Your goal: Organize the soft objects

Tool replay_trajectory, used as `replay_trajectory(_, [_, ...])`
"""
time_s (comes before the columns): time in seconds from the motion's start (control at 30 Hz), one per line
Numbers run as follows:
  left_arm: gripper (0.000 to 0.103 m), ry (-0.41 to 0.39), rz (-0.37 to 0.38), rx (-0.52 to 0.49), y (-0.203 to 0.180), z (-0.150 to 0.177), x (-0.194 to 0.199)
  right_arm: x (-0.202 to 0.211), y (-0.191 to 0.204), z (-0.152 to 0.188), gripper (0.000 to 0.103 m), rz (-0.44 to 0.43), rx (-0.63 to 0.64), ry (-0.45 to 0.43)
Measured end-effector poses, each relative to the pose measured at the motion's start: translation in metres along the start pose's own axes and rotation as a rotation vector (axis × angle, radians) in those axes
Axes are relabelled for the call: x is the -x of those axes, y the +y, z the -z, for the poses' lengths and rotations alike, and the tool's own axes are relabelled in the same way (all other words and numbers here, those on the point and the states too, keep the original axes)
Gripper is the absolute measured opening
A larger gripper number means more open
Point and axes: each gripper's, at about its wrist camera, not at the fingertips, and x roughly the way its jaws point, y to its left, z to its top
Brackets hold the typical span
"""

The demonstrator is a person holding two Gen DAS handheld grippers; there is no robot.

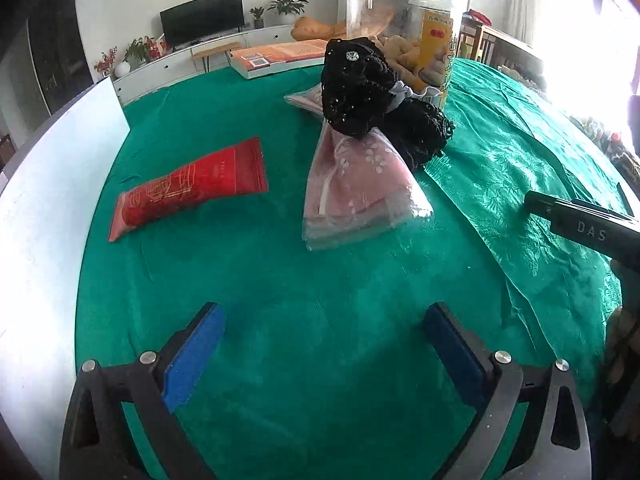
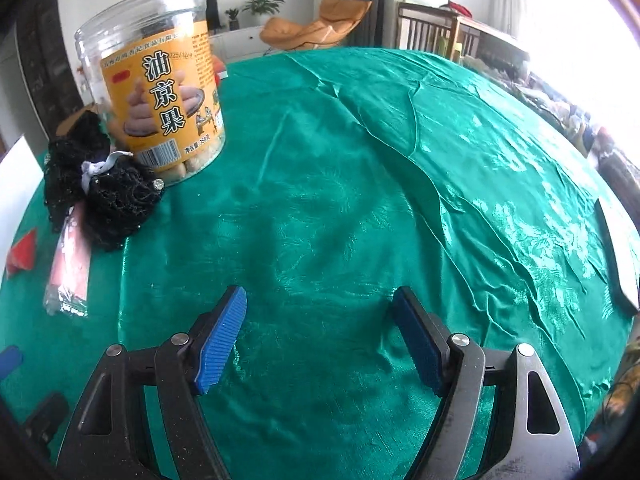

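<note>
Only left wrist shows red tube (image 1: 192, 186) whole.

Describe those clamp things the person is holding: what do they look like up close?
Each hand-held gripper, the left and the right, has two black angled fingers tipped with blue ribbed pads, joined by round silver bolts. The right one's side, seen from the left camera, carries white letters "DAS". No cables or sleeves show.
</note>
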Motion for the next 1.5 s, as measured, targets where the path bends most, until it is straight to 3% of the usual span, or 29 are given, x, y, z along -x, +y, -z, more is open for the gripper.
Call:
replay_trajectory(0.27, [0.103, 0.002, -0.004, 0.001, -0.0002, -0.0037, -0.0033, 0.0049, 0.0048, 0.0001, 0.085, -0.015, -0.001, 0.005])
replay_trajectory(1.5, [0.103, 0.002, -0.003, 0.001, 0.0006, -0.0038, -0.0031, 0.0061, 0.006, 0.0013, 0.085, -0.016, -0.001, 0.005])
